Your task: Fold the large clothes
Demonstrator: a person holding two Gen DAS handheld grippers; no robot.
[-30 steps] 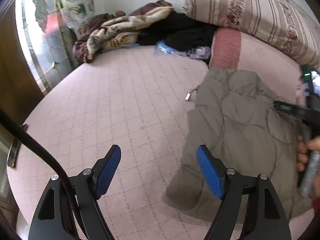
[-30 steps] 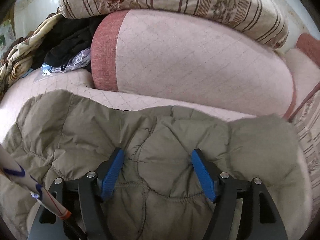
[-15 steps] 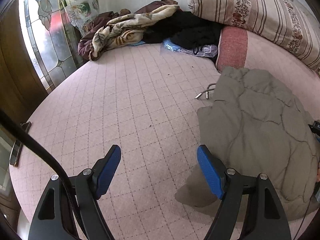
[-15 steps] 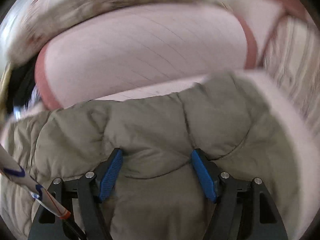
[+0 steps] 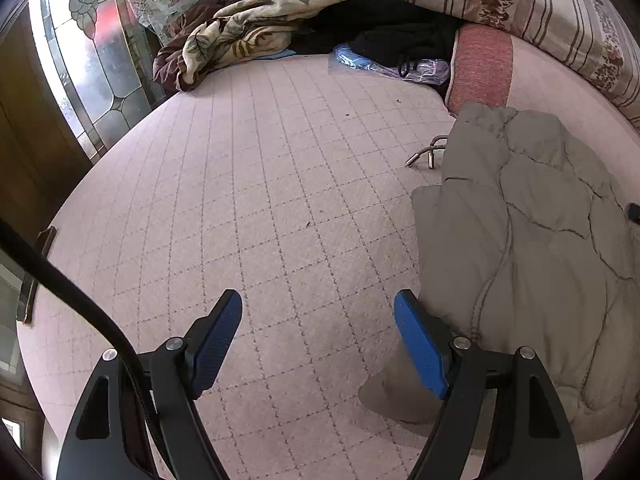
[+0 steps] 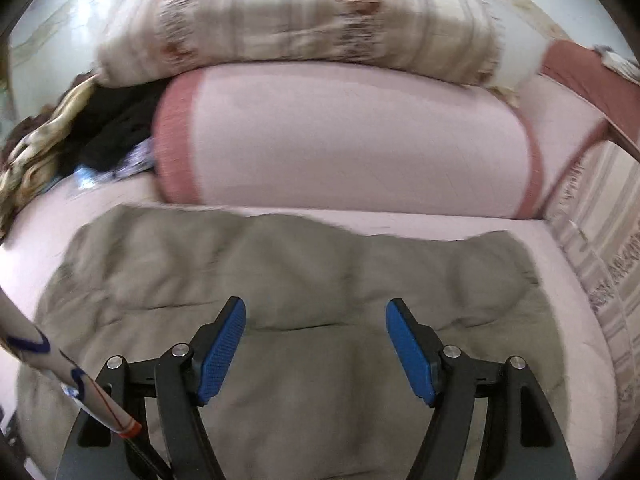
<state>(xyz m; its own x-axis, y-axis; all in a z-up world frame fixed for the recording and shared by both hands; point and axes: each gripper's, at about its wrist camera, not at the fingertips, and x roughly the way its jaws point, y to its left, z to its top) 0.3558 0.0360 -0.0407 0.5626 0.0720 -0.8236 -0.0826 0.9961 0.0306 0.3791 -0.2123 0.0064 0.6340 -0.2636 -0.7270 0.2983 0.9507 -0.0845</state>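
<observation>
Left gripper (image 5: 318,344): jaws wide apart, nothing between the two blue pads; it hangs over bare bedcover, with the jacket's lower corner just behind its right finger.
Right gripper (image 6: 316,348): jaws wide apart, pointing down over the middle of the jacket; the pads do not press on the fabric, nothing gripped. The right wrist view is motion-blurred.
Jacket (image 5: 532,248): one grey-olive quilted padded jacket, lying roughly flat on the right part of the bed; in the right wrist view (image 6: 280,272) it fills the foreground, its far edge just short of the bolster.
Drawcord ends (image 5: 424,156): two metal-tipped cord ends poke out from the jacket's far left edge onto the cover.
Bedcover (image 5: 260,200): one pink quilted cover with a diamond grid, bare across the centre and left.
Bolster (image 6: 344,140): one pink cushion with red end bands, lying across the bed beyond the jacket.
Plastic bag (image 5: 388,66): the only container seen, a clear bag beside the bolster's end; blue and purplish contents show through, which I cannot identify.
Black garment (image 5: 396,28): one dark heap just behind the bag.
Patterned blanket (image 5: 256,36): one crumpled beige leaf-print blanket with a dark brown lining, at the far left of the bed.
Striped pillow (image 5: 520,12): one large cream pillow with brown stripes, resting on top of the bolster.
Stained-glass panel (image 5: 92,60): one, at the far left beside the bed.
</observation>
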